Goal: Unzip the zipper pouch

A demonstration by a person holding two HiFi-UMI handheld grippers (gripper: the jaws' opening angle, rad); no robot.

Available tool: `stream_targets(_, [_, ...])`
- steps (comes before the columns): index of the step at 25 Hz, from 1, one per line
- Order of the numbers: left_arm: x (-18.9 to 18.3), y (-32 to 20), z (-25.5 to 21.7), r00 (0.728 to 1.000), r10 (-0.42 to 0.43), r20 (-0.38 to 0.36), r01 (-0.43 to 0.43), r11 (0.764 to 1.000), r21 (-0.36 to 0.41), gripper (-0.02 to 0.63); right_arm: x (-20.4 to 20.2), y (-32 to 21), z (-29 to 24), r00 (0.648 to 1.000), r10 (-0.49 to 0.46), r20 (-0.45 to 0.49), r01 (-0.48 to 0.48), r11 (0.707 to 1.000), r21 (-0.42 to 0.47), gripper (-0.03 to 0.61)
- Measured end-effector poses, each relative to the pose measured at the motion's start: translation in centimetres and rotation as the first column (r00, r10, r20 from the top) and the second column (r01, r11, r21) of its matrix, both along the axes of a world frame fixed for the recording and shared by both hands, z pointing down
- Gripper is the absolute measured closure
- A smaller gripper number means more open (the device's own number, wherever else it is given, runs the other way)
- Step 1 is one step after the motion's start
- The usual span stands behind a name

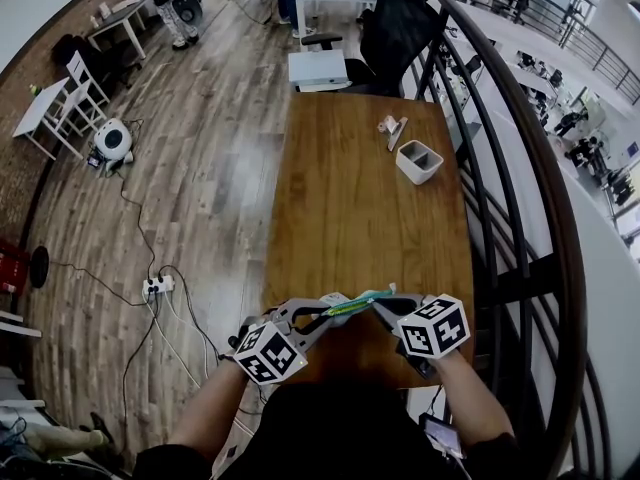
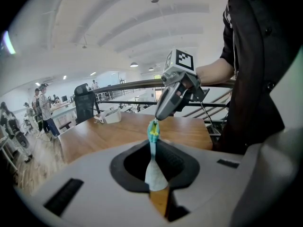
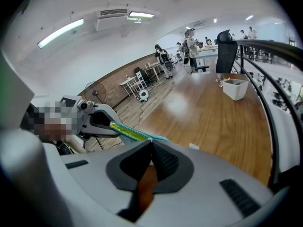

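Observation:
The zipper pouch (image 1: 356, 303), light teal with a yellow-green zipper, hangs stretched between my two grippers above the near end of the wooden table (image 1: 350, 208). My left gripper (image 1: 328, 314) is shut on one end of it; in the left gripper view the pouch (image 2: 153, 160) runs edge-on out of the shut left gripper (image 2: 152, 150). My right gripper (image 1: 386, 304) pinches the other end, where the zipper stops. In the right gripper view the zipper (image 3: 128, 131) runs from the left gripper's tip to the shut right gripper (image 3: 151, 145). The pull itself is hidden.
A white open box (image 1: 419, 161) and some small pink and white items (image 1: 391, 128) sit at the table's far right. A black office chair (image 1: 395, 28) stands beyond the far end. A dark metal railing (image 1: 520, 218) runs along the table's right side.

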State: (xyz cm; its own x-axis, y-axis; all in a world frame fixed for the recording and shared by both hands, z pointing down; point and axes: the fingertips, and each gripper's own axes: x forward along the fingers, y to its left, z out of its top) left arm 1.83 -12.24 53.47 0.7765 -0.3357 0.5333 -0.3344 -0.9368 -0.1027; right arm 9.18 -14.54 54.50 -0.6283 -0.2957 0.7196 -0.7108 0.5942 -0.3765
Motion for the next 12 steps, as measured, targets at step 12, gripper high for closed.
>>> stream_targets(12, [-0.7, 0.0, 0.3, 0.999, -0.037, -0.010, 0.037, 0.999, -0.016, 0.578, 2.0, 0.2, 0.9, 0.999, 0.026, -0.041, -0.026, 1.000, 0.010, 0.581])
